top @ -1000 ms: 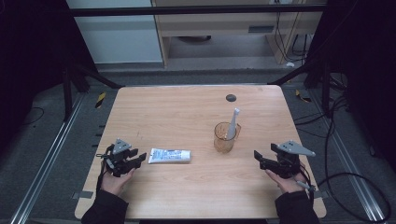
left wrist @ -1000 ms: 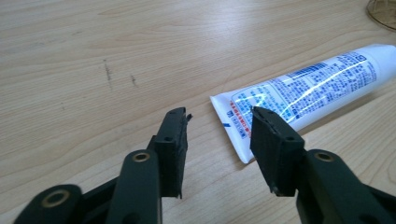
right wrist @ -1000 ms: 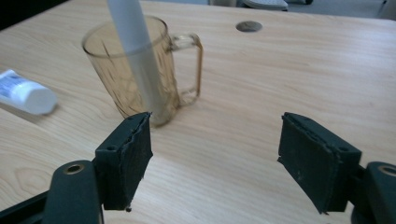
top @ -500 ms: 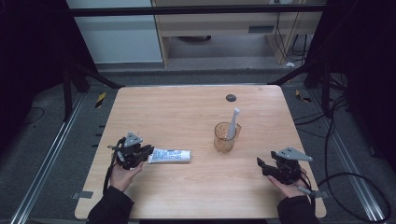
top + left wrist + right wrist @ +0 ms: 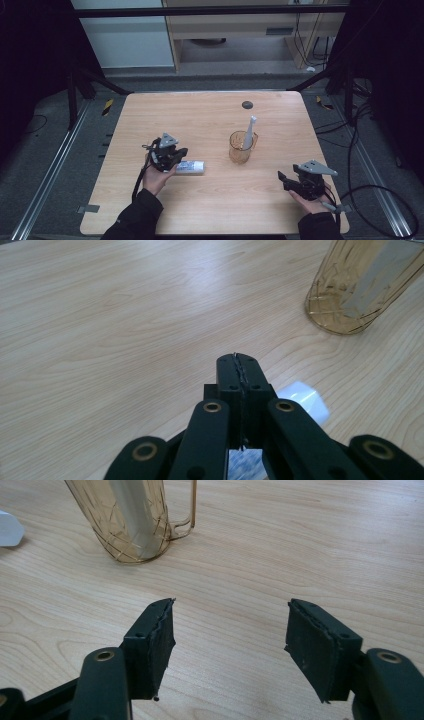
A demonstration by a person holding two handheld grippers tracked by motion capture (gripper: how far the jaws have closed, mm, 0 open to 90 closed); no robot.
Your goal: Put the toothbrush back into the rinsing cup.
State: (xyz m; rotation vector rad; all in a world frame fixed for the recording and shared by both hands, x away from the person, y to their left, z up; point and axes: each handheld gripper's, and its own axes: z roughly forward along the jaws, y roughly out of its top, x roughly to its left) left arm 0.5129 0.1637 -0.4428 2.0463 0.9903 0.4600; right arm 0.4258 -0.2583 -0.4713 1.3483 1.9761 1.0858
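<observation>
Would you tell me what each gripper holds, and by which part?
The right gripper holds nothing, its jaws open, just widening. The left gripper is shut over the left end of the white-and-blue tube; any pinch cannot be told.

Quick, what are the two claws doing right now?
Left claw: just closed, shut, right over the white tube; whether it pinches it cannot be told.
Right claw: open, nothing between, just opened a little.

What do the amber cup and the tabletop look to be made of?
The amber see-through cup with a handle: likely clear plastic, possibly glass, glossy, with fine crossed lines; the white stick inside shows through its wall. The pale wooden tabletop: wood or wood-look laminate, matte, with running grain lines.
</observation>
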